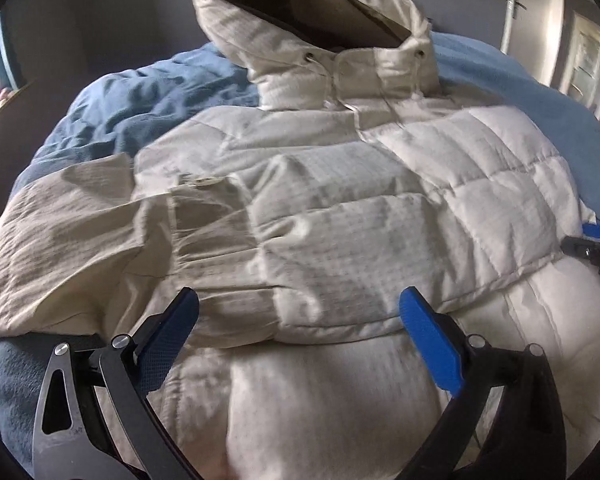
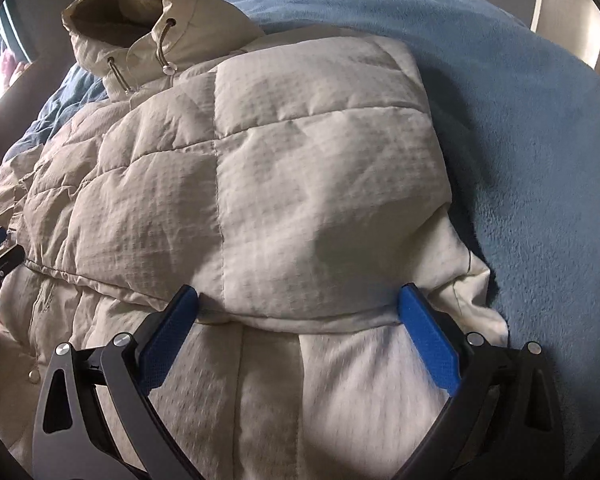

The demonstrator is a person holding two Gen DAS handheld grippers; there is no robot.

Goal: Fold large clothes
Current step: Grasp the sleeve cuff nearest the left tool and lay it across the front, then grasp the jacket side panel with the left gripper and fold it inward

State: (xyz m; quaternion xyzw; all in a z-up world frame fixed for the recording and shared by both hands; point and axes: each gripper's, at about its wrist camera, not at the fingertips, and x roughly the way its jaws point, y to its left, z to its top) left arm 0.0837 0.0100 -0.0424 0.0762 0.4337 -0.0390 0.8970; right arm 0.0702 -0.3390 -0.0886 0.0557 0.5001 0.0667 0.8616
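Lying on a fuzzy blue blanket [image 2: 520,128]: puffy quilted cream jacket [image 1: 340,200], hood [image 1: 312,12] away from the cameras; left gripper [image 1: 299,312] and right gripper [image 2: 298,308] spread wide over its hem, empty; white door [image 1: 536,12] behind.

Daylight pours in from the far left, blowing out to white glare at the left edge of the right wrist view. The quilted jacket [image 2: 260,160] glows bright up top and falls into soft shadow near the bottom. Fisheye bending curves everything, with black vignette in the corners. Lower fabric looks smeared, perhaps motion blur. The blue blanket [image 2: 520,160] lies dim at right.
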